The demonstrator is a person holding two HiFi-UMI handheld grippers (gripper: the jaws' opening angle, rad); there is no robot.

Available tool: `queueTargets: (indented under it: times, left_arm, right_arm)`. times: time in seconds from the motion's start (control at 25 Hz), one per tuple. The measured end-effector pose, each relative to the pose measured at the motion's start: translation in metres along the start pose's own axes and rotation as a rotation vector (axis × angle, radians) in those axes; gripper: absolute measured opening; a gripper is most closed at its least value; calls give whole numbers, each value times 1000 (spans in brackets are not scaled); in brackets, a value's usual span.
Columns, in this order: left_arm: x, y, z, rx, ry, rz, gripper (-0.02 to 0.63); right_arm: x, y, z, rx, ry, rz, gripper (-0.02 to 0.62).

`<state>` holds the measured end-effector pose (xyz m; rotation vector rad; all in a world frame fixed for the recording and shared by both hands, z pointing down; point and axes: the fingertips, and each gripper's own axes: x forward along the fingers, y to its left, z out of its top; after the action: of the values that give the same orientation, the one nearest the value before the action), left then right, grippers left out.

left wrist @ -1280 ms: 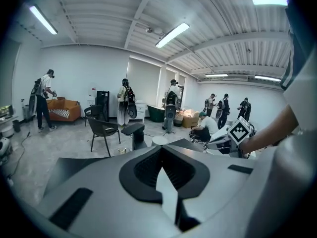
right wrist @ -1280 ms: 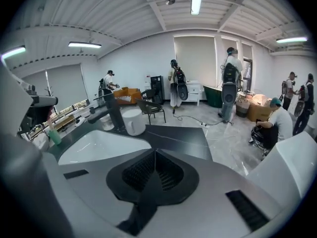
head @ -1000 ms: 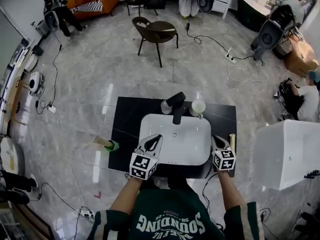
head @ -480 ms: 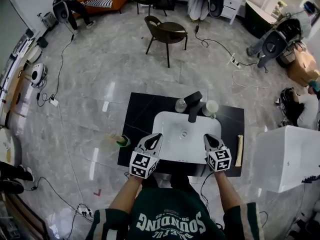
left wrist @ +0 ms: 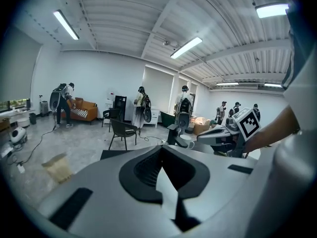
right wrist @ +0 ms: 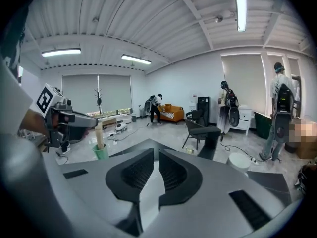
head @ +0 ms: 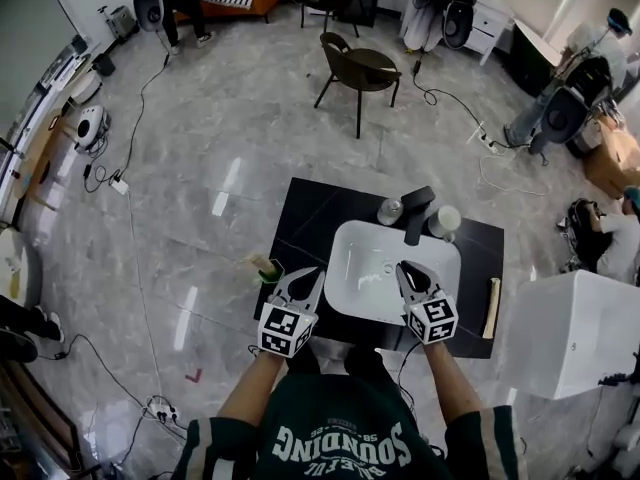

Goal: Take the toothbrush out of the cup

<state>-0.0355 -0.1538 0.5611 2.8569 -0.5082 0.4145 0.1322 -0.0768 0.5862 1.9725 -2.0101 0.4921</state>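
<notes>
Left gripper [head: 309,275], jaws together and empty, hovers near the green cup [head: 268,269]; right gripper [head: 407,271], likewise closed, hangs over the bench's [head: 310,218] sink [head: 358,246].

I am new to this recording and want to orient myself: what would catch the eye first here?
A white rounded sink basin sits in a black stone counter, mid-room. The left gripper and right gripper, both shut and empty, hover over the counter's near side. A small green cup holding a pale toothbrush stands at the counter's left edge.
</notes>
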Motion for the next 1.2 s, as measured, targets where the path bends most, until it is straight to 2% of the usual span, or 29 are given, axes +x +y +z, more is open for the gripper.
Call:
queueTargets:
  times: [0.44,0.64,0.76,0.96,1.2]
  left_arm:
    - [-76,66,-22,-38,-9,135,9]
    - [-107,94,-30,-57,-19,201,9]
    - [-123,108,-37,-70,-22,235,9]
    - [-145,129,-49,-92,-19,278,9]
    - [-162,147,-58,-107,-18,317,9]
  right_arm:
    - [64,93,22,-64,0,127,54]
    - [92,134,25,-100,16,199,142]
    - [107,158,25,-108,28,246,166]
    - [131,202,22,-142,57,317,192]
    - [157,241,19,-181,65,344,196]
